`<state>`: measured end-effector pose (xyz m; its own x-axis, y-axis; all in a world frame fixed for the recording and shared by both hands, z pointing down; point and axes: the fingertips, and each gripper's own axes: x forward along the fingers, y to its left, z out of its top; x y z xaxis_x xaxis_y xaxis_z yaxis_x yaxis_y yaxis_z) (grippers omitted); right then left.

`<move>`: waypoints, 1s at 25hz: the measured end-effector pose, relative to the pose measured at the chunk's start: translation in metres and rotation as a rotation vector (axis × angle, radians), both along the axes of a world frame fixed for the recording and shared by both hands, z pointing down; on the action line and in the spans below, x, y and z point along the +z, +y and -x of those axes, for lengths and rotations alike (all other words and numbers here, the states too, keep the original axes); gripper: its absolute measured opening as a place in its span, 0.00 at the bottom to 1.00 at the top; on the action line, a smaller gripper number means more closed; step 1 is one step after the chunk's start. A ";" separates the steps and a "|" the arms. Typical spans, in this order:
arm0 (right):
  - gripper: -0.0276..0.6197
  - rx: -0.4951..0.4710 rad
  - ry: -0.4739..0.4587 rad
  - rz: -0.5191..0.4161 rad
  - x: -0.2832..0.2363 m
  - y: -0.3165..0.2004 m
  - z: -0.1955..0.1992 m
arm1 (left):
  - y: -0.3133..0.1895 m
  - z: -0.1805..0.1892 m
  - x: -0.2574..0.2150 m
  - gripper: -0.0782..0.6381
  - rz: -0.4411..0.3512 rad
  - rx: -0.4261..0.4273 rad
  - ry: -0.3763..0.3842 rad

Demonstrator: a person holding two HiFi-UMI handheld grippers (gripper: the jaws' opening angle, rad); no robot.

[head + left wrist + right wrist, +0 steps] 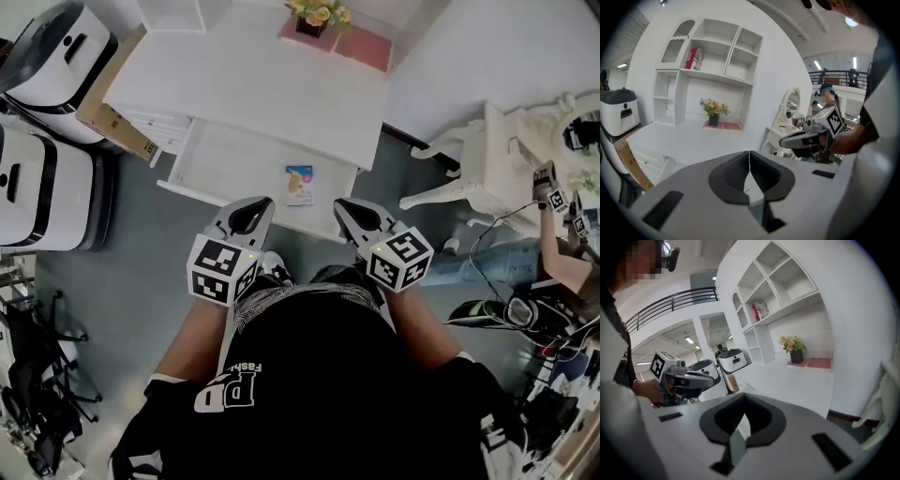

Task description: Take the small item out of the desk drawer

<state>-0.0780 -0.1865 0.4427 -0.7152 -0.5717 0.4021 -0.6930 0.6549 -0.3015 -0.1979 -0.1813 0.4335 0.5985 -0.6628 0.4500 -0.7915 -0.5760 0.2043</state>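
Note:
The white desk's drawer [225, 155] stands pulled out in the head view. A small blue and yellow packet [300, 184] lies flat in its right part. My left gripper [255, 208] hovers just in front of the drawer's front edge, shut and empty. My right gripper [347, 208] is beside it on the right, near the packet, also shut and empty. In the left gripper view the jaws of the left gripper [749, 158] meet in a thin line, and the right gripper [806, 139] shows at the right. In the right gripper view the right gripper [743, 406] is shut, with the left gripper [686, 379] at the left.
On the desk top [253, 80] stand a flower pot [317, 17] and a pink mat [364, 45]. Two white appliances [42, 183] and a cardboard box [112, 122] stand left of the desk. A white ornate dressing table [487, 169] and another person [562, 253] are at the right.

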 end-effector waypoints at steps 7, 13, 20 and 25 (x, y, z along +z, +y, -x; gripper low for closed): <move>0.06 0.060 0.019 0.021 0.009 -0.005 -0.006 | -0.009 0.005 0.023 0.13 0.057 0.043 -0.013; 0.06 0.065 0.025 0.008 0.004 -0.015 -0.010 | -0.023 -0.005 0.025 0.13 0.056 0.059 -0.008; 0.06 0.021 0.041 -0.010 0.004 -0.029 -0.027 | -0.040 -0.020 0.031 0.13 0.064 0.008 -0.017; 0.06 -0.033 0.032 -0.007 0.004 -0.051 -0.040 | -0.053 -0.031 0.044 0.13 0.087 -0.053 -0.047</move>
